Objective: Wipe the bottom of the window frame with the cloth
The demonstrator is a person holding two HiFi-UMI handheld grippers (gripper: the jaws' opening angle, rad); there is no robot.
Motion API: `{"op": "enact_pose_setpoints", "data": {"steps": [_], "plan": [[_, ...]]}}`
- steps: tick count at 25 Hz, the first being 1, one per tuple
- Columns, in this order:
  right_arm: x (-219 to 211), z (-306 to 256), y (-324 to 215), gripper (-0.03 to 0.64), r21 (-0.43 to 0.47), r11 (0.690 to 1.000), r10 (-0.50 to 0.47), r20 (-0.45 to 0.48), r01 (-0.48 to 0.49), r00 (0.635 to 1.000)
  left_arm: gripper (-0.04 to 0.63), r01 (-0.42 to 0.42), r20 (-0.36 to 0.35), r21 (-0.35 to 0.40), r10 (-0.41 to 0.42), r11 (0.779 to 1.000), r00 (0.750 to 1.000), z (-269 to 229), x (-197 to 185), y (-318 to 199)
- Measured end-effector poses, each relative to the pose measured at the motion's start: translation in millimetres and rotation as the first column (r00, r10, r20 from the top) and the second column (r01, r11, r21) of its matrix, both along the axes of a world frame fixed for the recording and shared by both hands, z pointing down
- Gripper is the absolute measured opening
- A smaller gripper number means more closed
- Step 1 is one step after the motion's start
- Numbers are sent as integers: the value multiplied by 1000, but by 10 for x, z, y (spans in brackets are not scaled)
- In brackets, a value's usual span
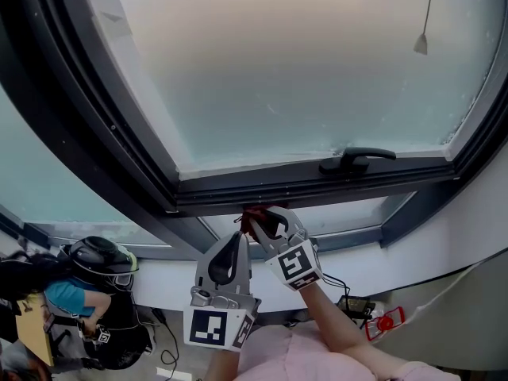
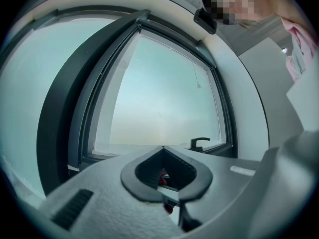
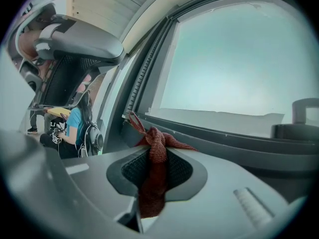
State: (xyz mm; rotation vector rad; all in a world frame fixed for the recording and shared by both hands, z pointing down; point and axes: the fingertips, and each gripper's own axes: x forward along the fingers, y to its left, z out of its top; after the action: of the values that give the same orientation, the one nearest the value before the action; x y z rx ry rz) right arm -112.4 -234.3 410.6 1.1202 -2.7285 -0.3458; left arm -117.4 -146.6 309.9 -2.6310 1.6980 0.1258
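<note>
Cloth [image 3: 157, 152], red and bunched, is pinched in the right claw [image 1: 260, 219], right up at the window frame's bottom rail [image 1: 381, 177] (mostly stretching away rightward). The left claw [image 1: 236, 240], closed and empty, sits just behind.

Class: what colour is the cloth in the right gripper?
The cloth is dark red; right gripper view shows it best.

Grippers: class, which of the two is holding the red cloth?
The right gripper: the red cloth is pinched between its jaws, near the window frame. The left gripper is shut with nothing in it.
</note>
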Motion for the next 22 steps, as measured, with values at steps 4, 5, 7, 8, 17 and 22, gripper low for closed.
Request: {"op": "enact_pose_setpoints", "data": {"steps": [4, 5, 7, 8, 17, 22], "plan": [[130, 0, 2, 75, -16, 1000, 4, 15, -4, 1000, -6, 12, -4, -5, -12, 1000, 1000, 18, 105, 25], [163, -3, 4, 75, -17, 1000, 4, 13, -4, 1000, -6, 15, -5, -7, -15, 1000, 1000, 24, 136, 35], [229, -14, 6, 75, -16, 1000, -2, 14, 2, 1000, -6, 21, -7, -9, -21, 1000, 1000, 32, 208, 54], [261, -14, 6, 75, -16, 1000, -5, 16, 6, 1000, -6, 24, -7, -9, -24, 1000, 1000, 35, 243, 65], [426, -20, -5, 75, -15, 1000, -17, 49, 18, 999, -6, 65, 0, -8, -65, 998, 998, 75, 384, 179], [531, -11, -12, 75, -21, 1000, -4, 58, 5, 998, -6, 69, -1, -4, -69, 998, 998, 75, 426, 229]]}}
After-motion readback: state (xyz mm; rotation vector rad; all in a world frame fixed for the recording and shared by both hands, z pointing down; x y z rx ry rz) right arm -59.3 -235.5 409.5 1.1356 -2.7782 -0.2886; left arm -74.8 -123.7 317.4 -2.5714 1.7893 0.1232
